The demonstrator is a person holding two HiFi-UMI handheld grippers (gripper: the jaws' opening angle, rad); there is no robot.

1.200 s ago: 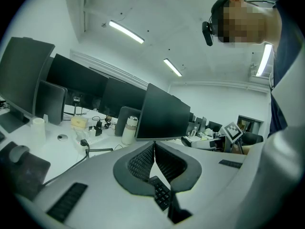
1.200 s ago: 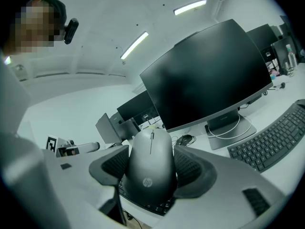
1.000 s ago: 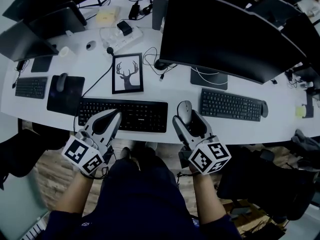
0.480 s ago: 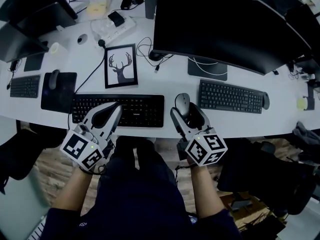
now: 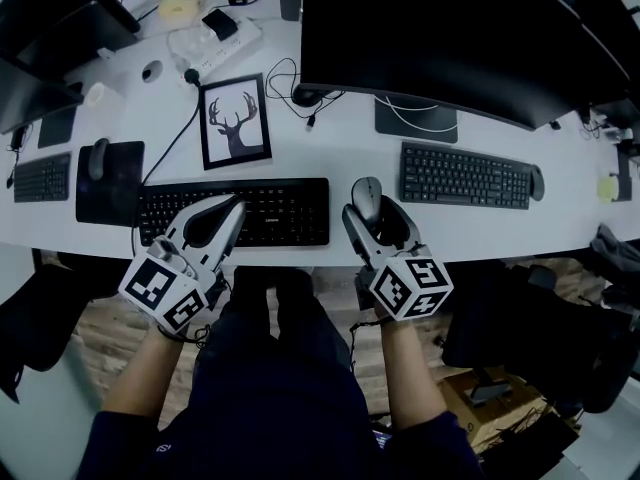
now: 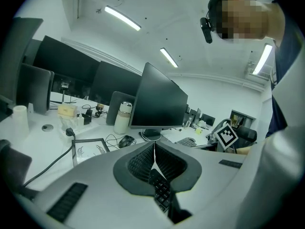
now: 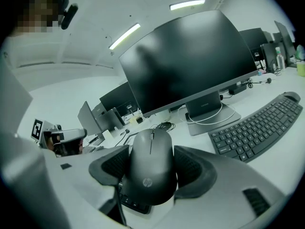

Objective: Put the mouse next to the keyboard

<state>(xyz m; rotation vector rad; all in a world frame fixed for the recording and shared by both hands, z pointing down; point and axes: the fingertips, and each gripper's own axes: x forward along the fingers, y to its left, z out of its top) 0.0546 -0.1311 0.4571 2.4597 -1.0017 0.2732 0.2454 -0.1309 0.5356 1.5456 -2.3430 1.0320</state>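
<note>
A dark mouse (image 5: 367,196) sits between the jaws of my right gripper (image 5: 373,215), just right of the black keyboard (image 5: 235,211) on the white desk (image 5: 345,148). In the right gripper view the mouse (image 7: 151,168) fills the gap and the right gripper (image 7: 151,162) is shut on its sides. A corner of the keyboard (image 7: 132,202) shows below it. I cannot tell if the mouse rests on the desk. My left gripper (image 5: 232,208) hangs over the keyboard's front left part. In its own view the left gripper (image 6: 153,152) is shut, with nothing held.
A large dark monitor (image 5: 440,38) stands behind on its base (image 5: 415,120). A second keyboard (image 5: 465,176) with its own mouse (image 5: 537,181) lies to the right. A framed deer picture (image 5: 235,120), cables, and a mouse pad (image 5: 108,180) are to the left. The desk's front edge runs under both grippers.
The head view has shifted, so the desk sits higher in the picture. Both grippers keep their places by the keyboard. The right one still holds the mouse.
</note>
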